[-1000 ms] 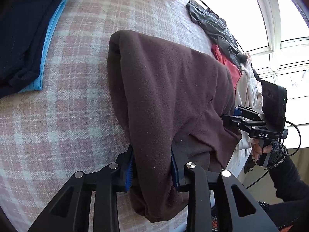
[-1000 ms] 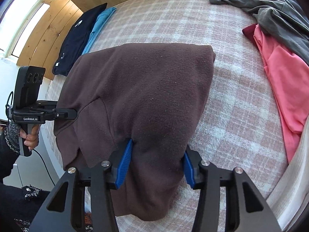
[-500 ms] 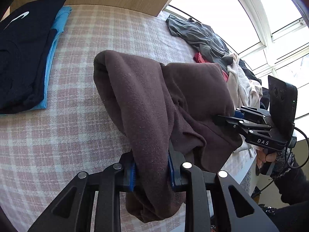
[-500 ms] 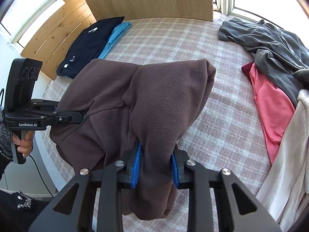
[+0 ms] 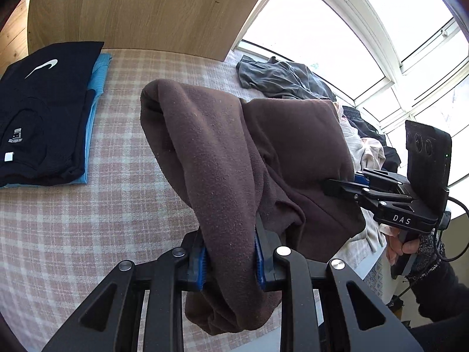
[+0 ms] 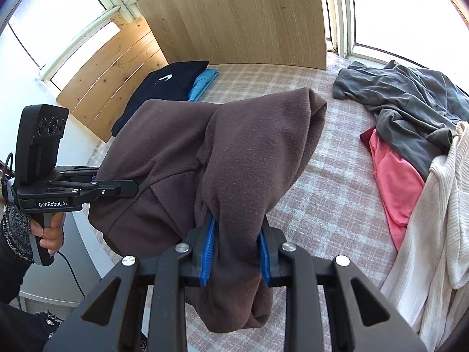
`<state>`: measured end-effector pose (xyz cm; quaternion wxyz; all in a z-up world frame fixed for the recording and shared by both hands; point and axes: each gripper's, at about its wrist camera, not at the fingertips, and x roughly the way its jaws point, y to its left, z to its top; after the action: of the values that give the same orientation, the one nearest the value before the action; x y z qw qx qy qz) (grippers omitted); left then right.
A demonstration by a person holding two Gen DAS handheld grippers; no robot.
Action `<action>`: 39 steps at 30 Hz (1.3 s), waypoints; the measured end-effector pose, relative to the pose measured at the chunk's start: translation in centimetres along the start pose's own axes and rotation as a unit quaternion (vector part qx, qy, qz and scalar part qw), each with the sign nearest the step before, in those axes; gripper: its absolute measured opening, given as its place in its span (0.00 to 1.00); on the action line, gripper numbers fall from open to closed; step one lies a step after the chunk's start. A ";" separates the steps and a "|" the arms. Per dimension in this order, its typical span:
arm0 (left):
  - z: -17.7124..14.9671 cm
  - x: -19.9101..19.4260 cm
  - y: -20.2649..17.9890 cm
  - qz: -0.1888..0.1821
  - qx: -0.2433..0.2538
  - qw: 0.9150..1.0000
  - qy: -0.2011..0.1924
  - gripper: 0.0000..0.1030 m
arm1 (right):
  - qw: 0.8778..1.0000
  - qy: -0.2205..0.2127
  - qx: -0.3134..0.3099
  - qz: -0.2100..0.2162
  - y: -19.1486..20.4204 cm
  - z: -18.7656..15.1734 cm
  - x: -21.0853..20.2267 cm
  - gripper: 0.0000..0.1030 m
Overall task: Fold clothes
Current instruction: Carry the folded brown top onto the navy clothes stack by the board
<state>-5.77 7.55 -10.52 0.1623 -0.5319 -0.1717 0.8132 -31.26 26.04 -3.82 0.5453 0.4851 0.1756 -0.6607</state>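
Both tools are engaged on one garment, a brown fleece top (image 5: 234,152).

Left tool (image 5: 231,259): its blue pads (image 5: 201,267) are pressed against a bunched fold of the brown fleece top, which fills the gap between them. A lump of the fabric hangs below the pads toward the camera; the rest runs up and away from the tool in a thick band.

Right tool (image 6: 236,256): same condition. Its blue pads (image 6: 208,252) pinch a gathered fold of the brown fleece top (image 6: 234,152), with a rounded bulk of cloth drooping beneath the jaws. In the left wrist view the right tool (image 5: 337,186) shows at the right, its fingertips buried in the garment's far edge, the person's hand (image 5: 401,246) on its grip. In the right wrist view the left tool (image 6: 123,189) shows at the left, likewise closed into the fabric, with the holding hand (image 6: 49,231) below it.

Position of garment: slung between the two tools, sagging in the middle, above a pink-and-white checked surface (image 5: 58,220). Whether its far end touches the cloth cannot be told.

Surroundings: a folded navy shirt (image 5: 41,111) lies on a folded light blue garment (image 5: 99,73) at the far left, well apart from the fleece. A loose grey garment (image 6: 410,99), a pink garment (image 6: 392,182) and a cream knit (image 6: 433,228) lie heaped on the right side.
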 end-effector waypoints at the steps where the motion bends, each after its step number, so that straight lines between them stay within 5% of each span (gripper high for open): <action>1: 0.2 -0.6 0.2 0.000 0.001 1.000 -0.005 0.22 | 1.000 -0.005 -0.002 0.001 0.5 0.4 -0.3 0.24; 12: 4.8 -10.2 8.3 0.003 0.018 0.998 -0.061 0.22 | 0.998 -0.063 -0.010 0.006 9.8 7.5 0.1 0.24; 18: 8.6 -15.2 17.2 0.028 0.012 0.997 -0.068 0.22 | 0.998 -0.068 0.001 0.018 16.8 13.3 5.7 0.24; 24: 12.2 -16.1 25.7 0.051 -0.015 0.995 -0.079 0.22 | 0.998 -0.061 0.017 0.024 21.4 19.0 12.9 0.24; 30: 14.2 -13.6 32.4 0.054 -0.050 0.994 -0.077 0.22 | 0.998 -0.028 0.046 0.030 21.3 22.9 19.9 0.24; 34: 13.9 -10.3 36.0 0.072 -0.063 0.994 -0.054 0.22 | 0.997 -0.001 0.069 0.021 18.8 22.6 23.4 0.24; 39: 13.2 -7.8 37.8 0.066 -0.068 0.995 -0.039 0.24 | 0.988 0.017 0.140 0.065 13.6 20.8 25.4 0.24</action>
<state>-18.05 -30.94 -16.38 0.0645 -0.5197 -0.1974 0.8287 -26.88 -8.47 -11.20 0.5106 0.5783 0.0593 -0.6335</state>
